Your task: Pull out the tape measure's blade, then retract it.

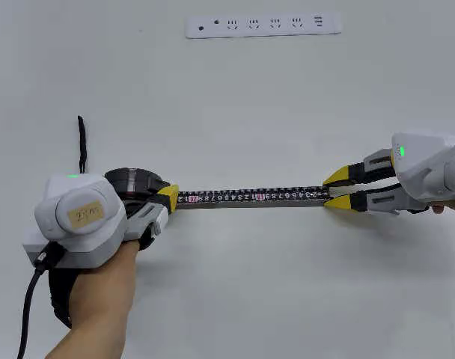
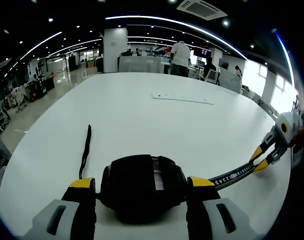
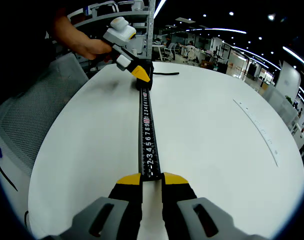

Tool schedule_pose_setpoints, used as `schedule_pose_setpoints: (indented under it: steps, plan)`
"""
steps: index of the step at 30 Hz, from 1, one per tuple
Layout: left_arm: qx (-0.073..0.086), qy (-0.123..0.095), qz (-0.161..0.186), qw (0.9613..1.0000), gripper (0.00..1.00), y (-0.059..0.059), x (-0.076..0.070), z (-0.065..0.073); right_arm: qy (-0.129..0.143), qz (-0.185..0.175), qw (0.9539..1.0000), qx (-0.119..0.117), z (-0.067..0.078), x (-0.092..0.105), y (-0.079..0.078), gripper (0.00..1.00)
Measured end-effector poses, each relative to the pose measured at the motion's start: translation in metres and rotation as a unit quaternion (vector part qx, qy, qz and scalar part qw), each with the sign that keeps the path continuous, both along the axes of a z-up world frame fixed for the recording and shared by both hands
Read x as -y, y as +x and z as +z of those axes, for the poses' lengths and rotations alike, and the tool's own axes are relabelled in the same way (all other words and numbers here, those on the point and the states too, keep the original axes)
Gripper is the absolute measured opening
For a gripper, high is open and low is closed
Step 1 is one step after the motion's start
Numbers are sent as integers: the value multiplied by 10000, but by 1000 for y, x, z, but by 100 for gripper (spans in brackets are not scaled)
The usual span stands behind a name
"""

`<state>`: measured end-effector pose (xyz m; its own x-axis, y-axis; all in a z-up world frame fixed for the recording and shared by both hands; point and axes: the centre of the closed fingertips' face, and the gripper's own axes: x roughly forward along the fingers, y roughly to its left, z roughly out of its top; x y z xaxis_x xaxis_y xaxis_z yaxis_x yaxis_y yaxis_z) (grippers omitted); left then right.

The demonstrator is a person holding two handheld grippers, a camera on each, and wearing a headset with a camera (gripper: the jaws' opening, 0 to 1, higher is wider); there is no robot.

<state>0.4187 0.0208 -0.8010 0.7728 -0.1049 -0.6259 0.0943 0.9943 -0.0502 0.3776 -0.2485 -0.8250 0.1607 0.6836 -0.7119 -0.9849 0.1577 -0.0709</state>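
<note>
I have the left tool clenched on the tape measure case, steadying it on the worktop at my left so it anchors the pull. The right tool grips the blade at its end, well apart from the case, holding it straight and low over the worktop. Extension looks done; retraction is not yet begun.
</note>
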Motion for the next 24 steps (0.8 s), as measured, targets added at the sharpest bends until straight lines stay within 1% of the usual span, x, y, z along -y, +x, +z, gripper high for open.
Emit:
schedule_pose_setpoints:
  steps: [4, 5, 8, 11, 14, 15, 17, 24]
  plan:
    - [-22, 8, 12, 10000, 70, 3, 1, -1, -6, -5, 10000, 2, 0, 0, 0, 13]
    - [-50, 3, 6, 10000, 68, 2, 2, -1, -6, -5, 10000, 1, 0, 0, 0, 13]
    - [-77, 7, 4, 10000, 68, 1, 2, -1, -9, -3, 10000, 6, 0, 0, 0, 13]
    - [-82, 10, 8, 10000, 67, 1, 2, -1, -13, -5, 10000, -3, 0, 0, 0, 13]
    - [-70, 69, -45, 9999, 66, 1, 2, -1, -36, 18, 10000, 22, 0, 0, 0, 13]
    - [-84, 52, -34, 9999, 65, 1, 2, -1, -36, 24, 10000, 20, 0, 0, 0, 13]
    - [-162, 92, -97, 9998, 64, 0, 3, -2, -48, 32, 10000, 17, 0, 1, 0, 12]
    - [-195, 130, -121, 9997, 63, 0, 3, -2, -89, 61, 9999, 31, -1, 1, 0, 12]
